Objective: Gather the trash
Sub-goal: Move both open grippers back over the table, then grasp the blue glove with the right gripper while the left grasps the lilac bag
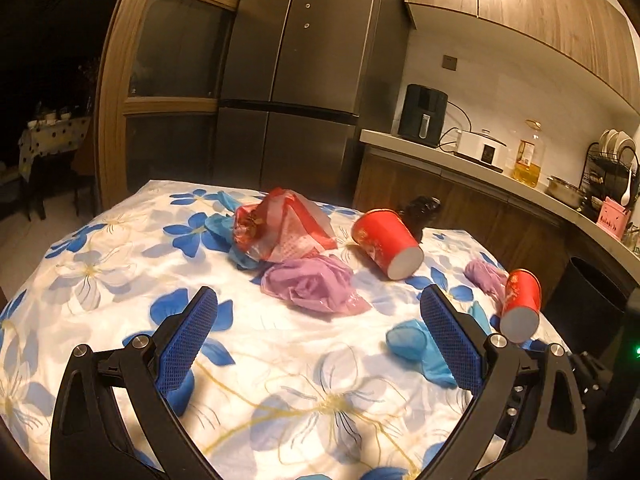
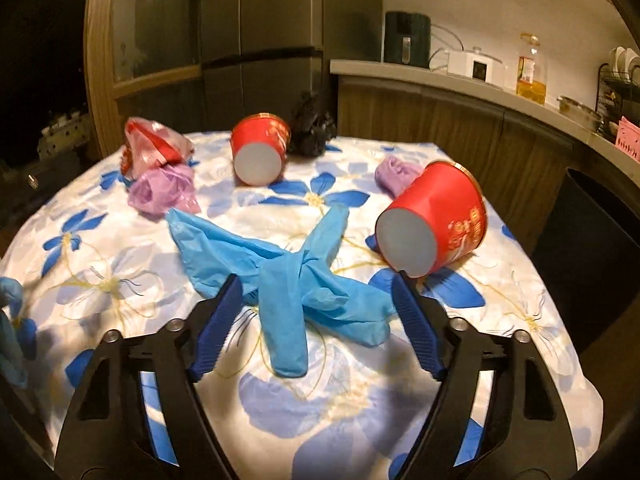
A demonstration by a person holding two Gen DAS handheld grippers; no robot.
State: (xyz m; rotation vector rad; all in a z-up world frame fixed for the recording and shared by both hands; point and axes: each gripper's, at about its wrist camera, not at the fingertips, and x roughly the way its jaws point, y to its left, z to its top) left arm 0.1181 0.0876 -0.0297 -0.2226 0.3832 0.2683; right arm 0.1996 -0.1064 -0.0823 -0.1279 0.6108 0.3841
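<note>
Left gripper [image 1: 319, 306] hovers low over the counter [image 1: 120, 248], level, aimed at the litter mid-counter; fingers [image 1: 188, 340] spread wide, nothing between them. Right gripper [image 2: 316, 290] also low and level, fingers [image 2: 218, 320] wide apart, straddling the blue gloves [image 2: 288, 280] without clamping them.

Counter has a white cloth with blue flowers. Trash is scattered over it:
- Blue gloves: thin, crumpled, splayed out in a rough X, lying flat between the right fingers. In the left wrist view they show partly [image 1: 416, 344], hidden behind the left gripper's right finger.
- Near red cup [image 2: 436, 220]: on its side, white base toward the camera, gold rim away, just beyond the right finger tip. Same cup at the right counter edge in the left wrist view [image 1: 520, 304].
- Far red cup [image 2: 262, 146] [image 1: 386, 242]: also tipped over, base toward the cameras.
- Black bag [image 2: 310, 128]: crumpled, right behind the far cup.
- Large purple bag [image 1: 312, 284] [image 2: 162, 190]: wadded, ahead of the left gripper, touching the red-and-clear bag [image 1: 280, 228].
- Small purple wad [image 2: 396, 174]: just behind the near cup.
- More blue plastic [image 1: 224, 228] under the red-and-clear bag.

Dark bin [image 2: 592, 232] stands on the floor beside the right edge of the counter.
</note>
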